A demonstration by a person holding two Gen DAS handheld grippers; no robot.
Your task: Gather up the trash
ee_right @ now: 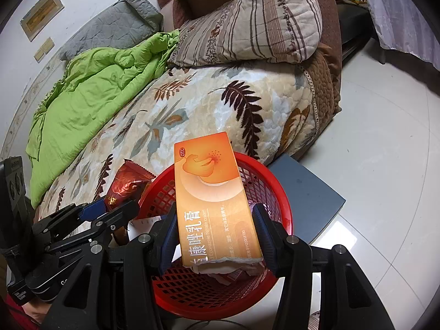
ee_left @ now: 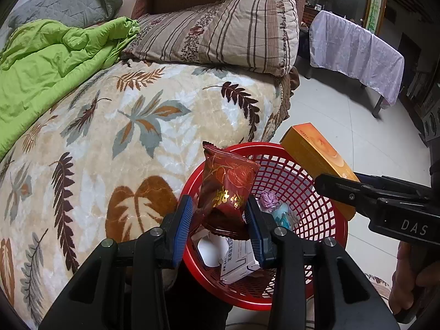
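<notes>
My left gripper is shut on a dark red snack wrapper with gold print, held upright over the red mesh basket. My right gripper is shut on an orange medicine carton, torn at its near end, held above the same basket. In the left wrist view the carton shows at the basket's far right rim, with the right gripper's black body beside it. Inside the basket lie a white box, a purple crumpled wrapper and a pale blue packet.
The basket stands on the pale tiled floor beside a bed with a leaf-patterned blanket, a green quilt and a striped pillow. A grey flat box lies behind the basket. A cloth-covered table stands farther off.
</notes>
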